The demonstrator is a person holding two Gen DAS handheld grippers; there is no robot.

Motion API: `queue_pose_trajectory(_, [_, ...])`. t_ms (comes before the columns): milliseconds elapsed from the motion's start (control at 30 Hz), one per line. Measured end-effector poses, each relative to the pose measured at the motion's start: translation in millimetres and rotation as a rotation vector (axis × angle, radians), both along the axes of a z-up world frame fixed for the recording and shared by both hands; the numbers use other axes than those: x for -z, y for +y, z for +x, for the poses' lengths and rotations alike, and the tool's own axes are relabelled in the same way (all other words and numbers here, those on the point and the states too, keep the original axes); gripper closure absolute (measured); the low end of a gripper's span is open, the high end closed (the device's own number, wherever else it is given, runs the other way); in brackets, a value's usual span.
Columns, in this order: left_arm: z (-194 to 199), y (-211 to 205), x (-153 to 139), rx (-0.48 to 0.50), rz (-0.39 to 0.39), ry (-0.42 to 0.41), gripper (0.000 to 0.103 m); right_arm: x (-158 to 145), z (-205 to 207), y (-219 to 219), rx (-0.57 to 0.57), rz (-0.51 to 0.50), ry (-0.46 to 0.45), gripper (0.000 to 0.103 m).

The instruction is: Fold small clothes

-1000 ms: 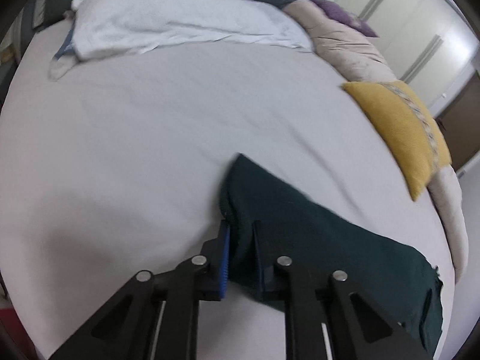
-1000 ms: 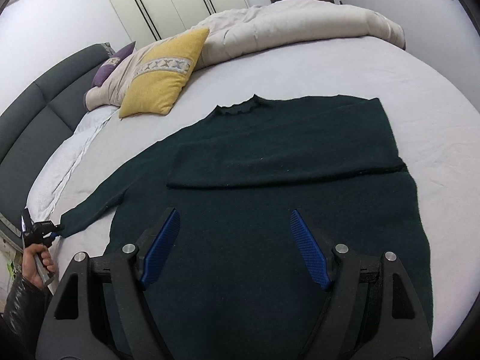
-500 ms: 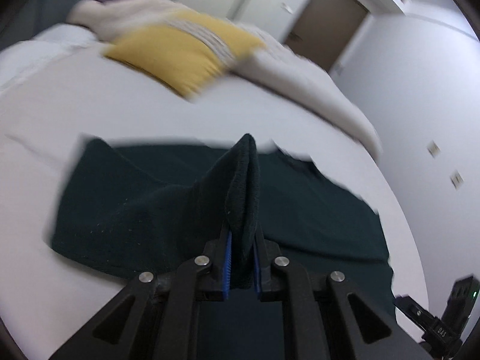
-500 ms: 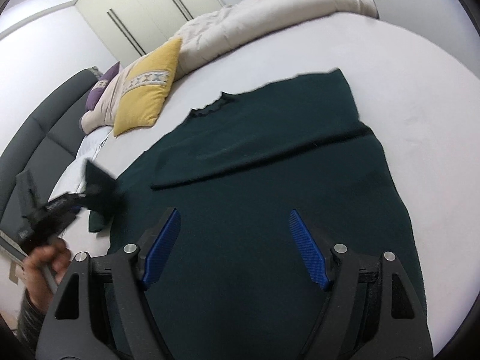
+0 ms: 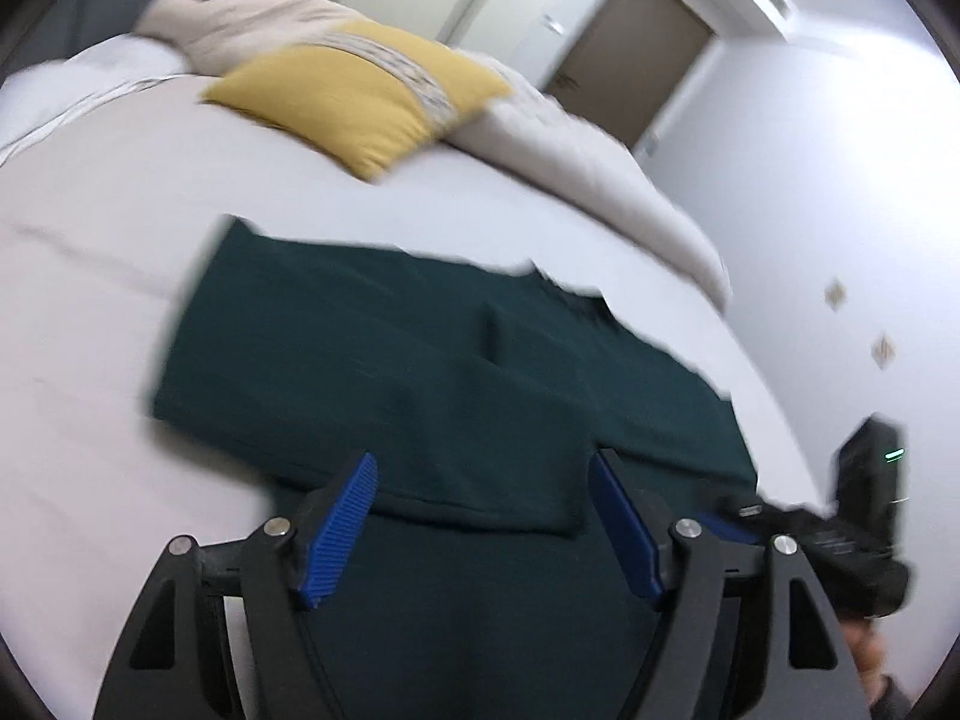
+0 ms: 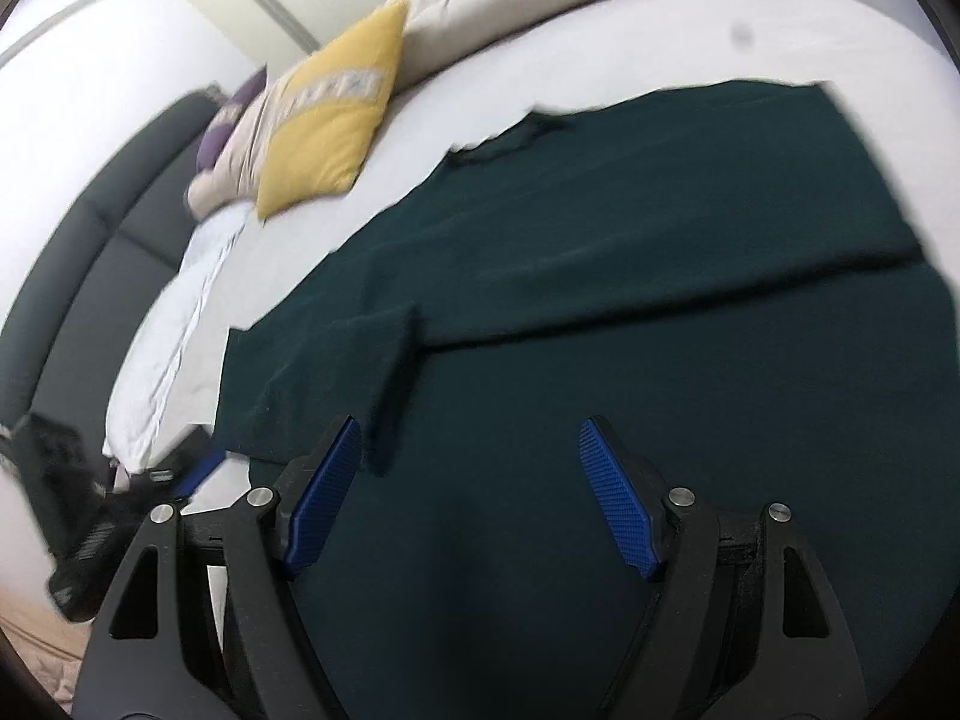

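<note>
Since half a second ago the sleeve [image 6: 336,360] has been let go by the left gripper [image 5: 486,516], whose blue fingers [image 5: 342,528], then pinched on the cuff, are now spread wide with nothing between them. The dark green sweater [image 6: 630,312] is spread flat on the bed [image 5: 90,276], its neckline turned toward the yellow pillow [image 5: 360,96]. Both sleeves are laid across the chest, which is judged to narrow the garment to a plain rectangle for the folds to come. The left gripper is held low over the sweater's hem side, pointed toward the pillow. The right gripper [image 6: 468,492] is likewise held above the sweater's lower body, fingers apart and empty, aimed toward the neckline.
</note>
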State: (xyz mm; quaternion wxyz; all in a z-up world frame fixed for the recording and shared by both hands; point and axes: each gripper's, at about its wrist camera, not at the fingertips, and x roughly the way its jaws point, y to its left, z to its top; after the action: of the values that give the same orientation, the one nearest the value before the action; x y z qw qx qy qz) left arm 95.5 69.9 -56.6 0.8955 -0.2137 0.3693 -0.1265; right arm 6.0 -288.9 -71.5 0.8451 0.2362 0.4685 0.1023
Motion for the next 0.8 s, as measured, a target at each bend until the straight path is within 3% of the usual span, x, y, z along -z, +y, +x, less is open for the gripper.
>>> queue_pose_trajectory(100, [0, 29, 0, -0.04, 0.025, 0.006, 0.028, 18, 31, 32, -0.026, 0.017, 0.067, 0.029])
queue_pose_trajectory(200, [3, 52, 7, -0.078, 0.018, 0.031, 0.029, 27, 57, 61, -0.039, -0.052, 0.085, 0.033])
queue_pose_trajectory(233, [4, 57, 9, -0.086, 0.012, 0.035, 0.029, 27, 62, 69, -0.044, -0.077, 0.082, 0.053])
queue_pose_trajectory(267, [5, 61, 11, -0.094, 0.011, 0.036, 0.029, 26, 68, 75, -0.059, -0.097, 0.091, 0.083])
queue_pose_trajectory(300, [5, 62, 12, -0.098, 0.012, 0.035, 0.029, 25, 73, 80, -0.077, -0.114, 0.113, 0.095])
queue_pose_trajectory(367, [11, 63, 12, -0.101, 0.013, 0.032, 0.029, 13, 75, 85, -0.104, -0.125, 0.09, 0.096])
queue_pose_trajectory(467, [18, 63, 8, -0.112, 0.022, 0.021, 0.029, -26, 72, 79, -0.139, -0.14, -0.015, 0.097])
queue_pose_trajectory(600, [38, 66, -2, -0.132, 0.042, 0.006, 0.028, -68, 82, 32, -0.103, -0.172, -0.11, 0.097])
queue_pose_trajectory(667, [55, 63, -2, -0.138, 0.076, 0.017, 0.028, -69, 92, 3, -0.063, -0.193, -0.103, 0.097])
queue_pose_trajectory(800, [95, 49, 14, -0.121, 0.133, 0.097, 0.028, -34, 111, -57, 0.028, -0.187, -0.021, 0.097])
